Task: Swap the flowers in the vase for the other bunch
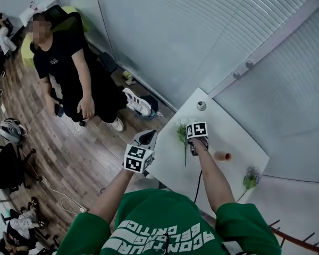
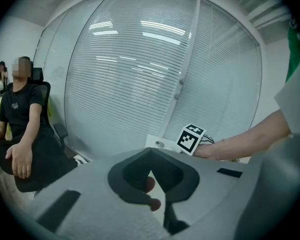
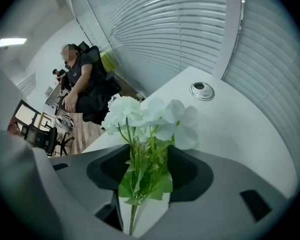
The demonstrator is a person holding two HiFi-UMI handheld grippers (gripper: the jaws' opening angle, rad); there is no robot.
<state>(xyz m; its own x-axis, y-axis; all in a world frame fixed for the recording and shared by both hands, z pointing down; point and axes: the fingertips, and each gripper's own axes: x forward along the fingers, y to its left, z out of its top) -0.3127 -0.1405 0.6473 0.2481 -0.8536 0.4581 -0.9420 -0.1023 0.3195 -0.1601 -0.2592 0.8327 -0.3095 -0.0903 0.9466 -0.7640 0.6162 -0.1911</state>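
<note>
A bunch of white flowers [image 3: 150, 116] with green stems lies on the white table [image 1: 239, 137], its stems running back between the jaws of my right gripper [image 3: 145, 184]. Those jaws stand wide open and do not press on the stems. In the head view the right gripper [image 1: 192, 145] points steeply down beside the white bunch [image 1: 182, 132]. A small orange-brown vase [image 1: 222, 156] sits to the right of that hand. A purple bunch [image 1: 250, 178] lies near the table's near right edge. My left gripper [image 1: 147, 137] hangs off the table's left edge, shut [image 2: 157, 185] and holding nothing.
A round metal grommet [image 1: 201, 105] is set in the table's far corner. Glass walls with blinds [image 1: 202, 31] run behind the table. A person in black [image 1: 69, 73] sits on a chair at the left, over a wooden floor with shoes, cables and a helmet.
</note>
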